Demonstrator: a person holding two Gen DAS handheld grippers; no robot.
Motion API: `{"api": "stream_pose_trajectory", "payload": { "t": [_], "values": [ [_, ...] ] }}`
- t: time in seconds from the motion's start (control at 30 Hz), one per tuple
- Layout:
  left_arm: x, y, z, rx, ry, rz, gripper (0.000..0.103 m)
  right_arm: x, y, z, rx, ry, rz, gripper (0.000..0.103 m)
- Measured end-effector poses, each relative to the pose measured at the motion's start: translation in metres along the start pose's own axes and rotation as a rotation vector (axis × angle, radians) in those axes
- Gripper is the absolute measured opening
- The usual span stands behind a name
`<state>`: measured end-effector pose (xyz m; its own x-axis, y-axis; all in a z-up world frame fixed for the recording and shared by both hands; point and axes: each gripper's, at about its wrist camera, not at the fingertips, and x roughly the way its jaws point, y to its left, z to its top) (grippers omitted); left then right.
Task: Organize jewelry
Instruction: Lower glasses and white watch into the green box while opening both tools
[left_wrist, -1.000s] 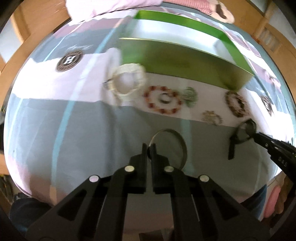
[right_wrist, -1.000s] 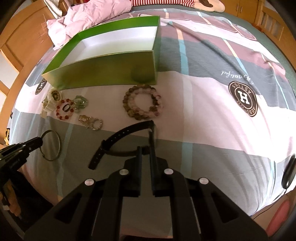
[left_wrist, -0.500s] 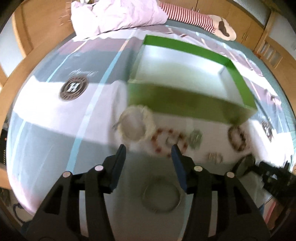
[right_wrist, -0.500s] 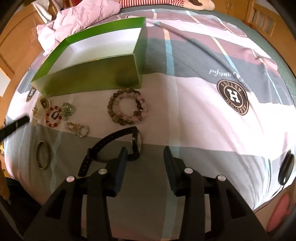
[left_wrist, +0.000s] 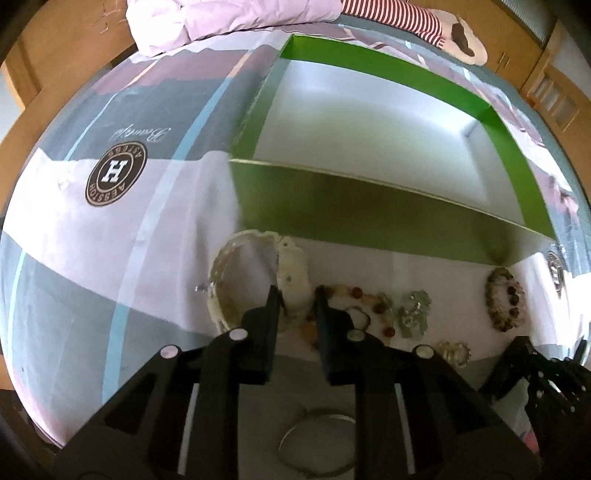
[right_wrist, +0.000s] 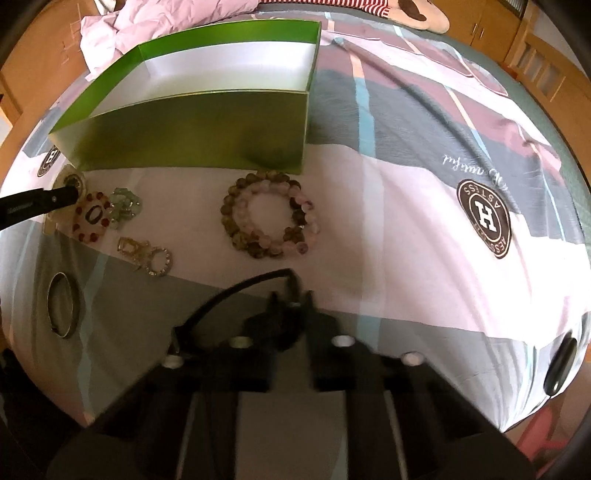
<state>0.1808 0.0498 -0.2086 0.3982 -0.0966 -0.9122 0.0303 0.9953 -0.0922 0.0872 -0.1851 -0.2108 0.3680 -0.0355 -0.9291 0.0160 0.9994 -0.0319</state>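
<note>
An empty green box (left_wrist: 369, 206) with a white inside stands on the bedspread; it also shows in the right wrist view (right_wrist: 207, 129). My left gripper (left_wrist: 295, 295) is open, its fingers on either side of a cream white bracelet (left_wrist: 291, 273). My right gripper (right_wrist: 290, 299) is open around the face of a black watch (right_wrist: 236, 291). A red bead bracelet (right_wrist: 92, 218), a green jade piece (right_wrist: 125, 205), a gold clasp piece (right_wrist: 146, 254), a brown and pink bead bracelet (right_wrist: 267, 218) and a metal bangle (right_wrist: 64, 310) lie in front of the box.
The bedspread has grey, pink and white panels with round brown "H" logos (right_wrist: 484, 218). A crumpled pink blanket (left_wrist: 229, 18) lies beyond the box. A black oval object (right_wrist: 565, 360) sits at the bed's right edge. Wooden furniture surrounds the bed.
Both grippers opened, letting go of the bangle and the watch. The left moved forward from the bangle to the white bracelet. The right came down around the watch.
</note>
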Motion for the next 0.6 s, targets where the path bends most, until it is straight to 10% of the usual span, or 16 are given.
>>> {"api": "stream_pose_trajectory", "payload": {
  "t": [0.33, 0.6],
  "values": [
    [-0.078, 0.001, -0.012, 0.006, -0.119, -0.064, 0.018, -0.074, 0.000, 0.016, -0.010, -0.160, 0.043, 0.008],
    [-0.143, -0.029, 0.054, 0.101, -0.302, -0.096, 0.019, -0.131, 0.002, 0.094, -0.009, -0.371, 0.040, 0.008]
  ]
}}
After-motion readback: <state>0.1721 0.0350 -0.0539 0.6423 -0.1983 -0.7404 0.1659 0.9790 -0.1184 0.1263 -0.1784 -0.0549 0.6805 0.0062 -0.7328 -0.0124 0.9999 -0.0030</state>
